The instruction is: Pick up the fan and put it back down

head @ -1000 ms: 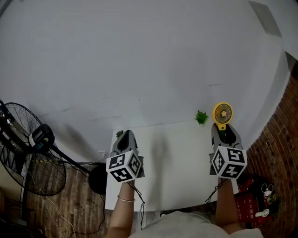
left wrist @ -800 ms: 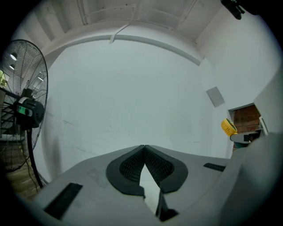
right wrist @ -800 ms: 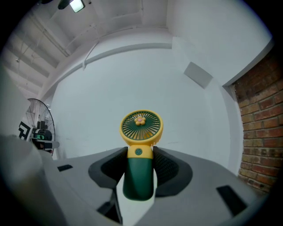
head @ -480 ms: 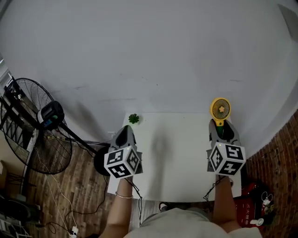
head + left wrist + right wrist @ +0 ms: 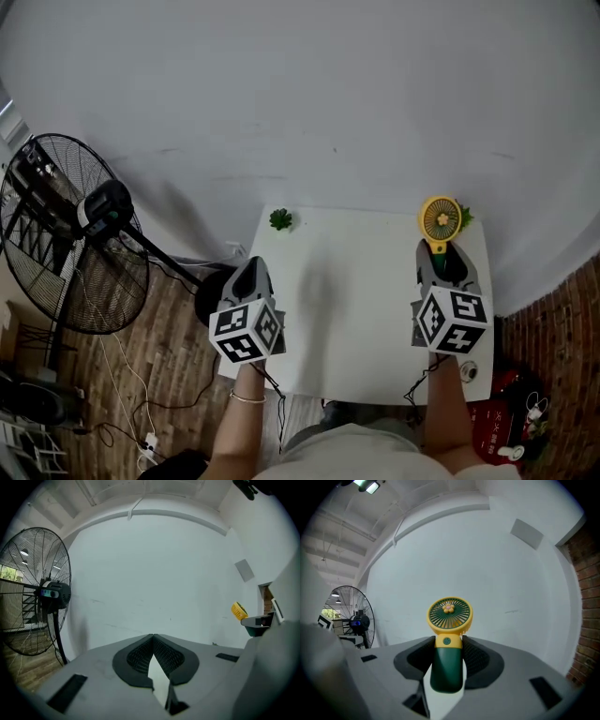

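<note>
Fingers [image 5: 480,660] of the right gripper [image 5: 448,640] were closed on the dark green handle of the fan [image 5: 450,616], one ribbed pad on each side just below the yellow collar. The round yellow head stood upright above them. In the head view the fan sat over the far right corner of the white worktop [image 5: 356,309], close beside a small green plant [image 5: 465,216]. It looked lifted clear, though no view showed the gap under its base. The left gripper [image 5: 251,277] hung at the near left edge of the worktop, its fingers pressed together on nothing. The fan looked like a small plastic piece, probably light and stiff. Its handle was smooth and rounded, so it could twist or slide in a loose grip. The thin grille ribs looked like the fragile part (not a place to squeeze), so the handle was the sound place to hold, high up near the head to limit tipping. Its narrow base would likely need a level, gentle set-down.
</note>
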Tool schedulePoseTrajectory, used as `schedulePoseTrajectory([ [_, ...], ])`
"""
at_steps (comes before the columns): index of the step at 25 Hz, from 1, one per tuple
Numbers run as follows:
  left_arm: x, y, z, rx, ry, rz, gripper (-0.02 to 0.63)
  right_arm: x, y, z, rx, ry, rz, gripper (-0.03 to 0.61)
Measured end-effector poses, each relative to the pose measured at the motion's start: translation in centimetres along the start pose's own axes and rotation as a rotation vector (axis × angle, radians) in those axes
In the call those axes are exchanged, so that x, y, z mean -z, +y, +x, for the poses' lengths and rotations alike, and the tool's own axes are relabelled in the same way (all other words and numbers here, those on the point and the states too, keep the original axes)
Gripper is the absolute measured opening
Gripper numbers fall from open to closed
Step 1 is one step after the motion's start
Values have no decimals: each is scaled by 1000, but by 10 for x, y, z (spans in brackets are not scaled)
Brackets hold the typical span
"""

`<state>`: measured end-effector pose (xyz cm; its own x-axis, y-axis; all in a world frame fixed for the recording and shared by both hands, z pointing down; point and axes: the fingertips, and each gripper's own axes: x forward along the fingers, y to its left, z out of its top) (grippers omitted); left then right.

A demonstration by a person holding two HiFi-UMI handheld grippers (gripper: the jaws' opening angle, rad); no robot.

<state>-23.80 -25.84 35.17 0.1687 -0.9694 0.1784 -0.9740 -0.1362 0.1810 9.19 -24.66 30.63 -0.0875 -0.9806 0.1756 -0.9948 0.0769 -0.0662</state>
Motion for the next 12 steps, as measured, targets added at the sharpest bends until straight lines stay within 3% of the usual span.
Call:
schedulePoseTrajectory([
  [12,93,45,15,-57,178,-37,11,97,10,39,-13,208,64,178],
])
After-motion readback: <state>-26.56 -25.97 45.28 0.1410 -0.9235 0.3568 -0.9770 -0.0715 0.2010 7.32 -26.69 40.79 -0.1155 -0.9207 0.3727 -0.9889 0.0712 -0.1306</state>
